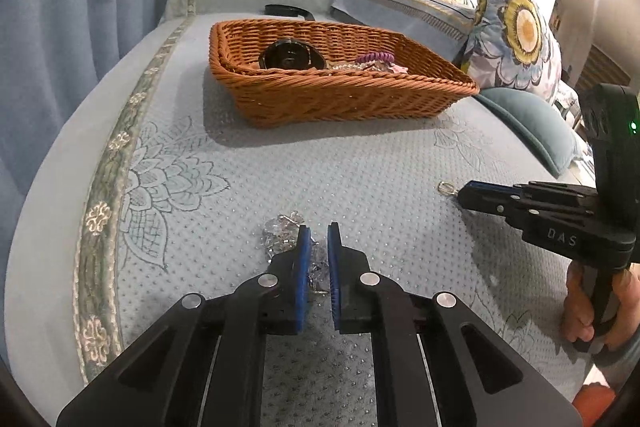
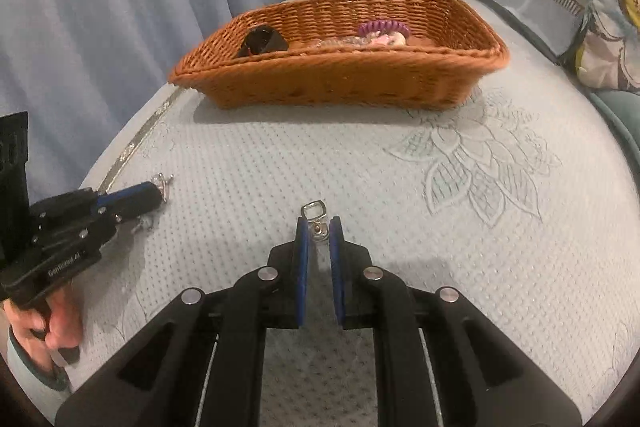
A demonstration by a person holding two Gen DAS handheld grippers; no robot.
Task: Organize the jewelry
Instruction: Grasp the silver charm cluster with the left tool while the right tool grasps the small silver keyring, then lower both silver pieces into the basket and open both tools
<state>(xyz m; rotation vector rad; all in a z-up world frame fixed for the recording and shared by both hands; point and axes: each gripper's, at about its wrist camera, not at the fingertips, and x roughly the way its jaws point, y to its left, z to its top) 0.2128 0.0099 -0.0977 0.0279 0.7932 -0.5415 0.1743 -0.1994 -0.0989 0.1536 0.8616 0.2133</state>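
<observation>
Right wrist: silver clasp [image 2: 314, 217], square-ringed, between tool [image 2: 319, 227] fingers.

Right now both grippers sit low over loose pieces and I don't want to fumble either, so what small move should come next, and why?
Probably close the right gripper on the small metal clasp. Its fingers already straddle the clasp with a gap either side, while the wicker basket waits ahead. The left gripper likewise stands open around the crystal piece.
</observation>
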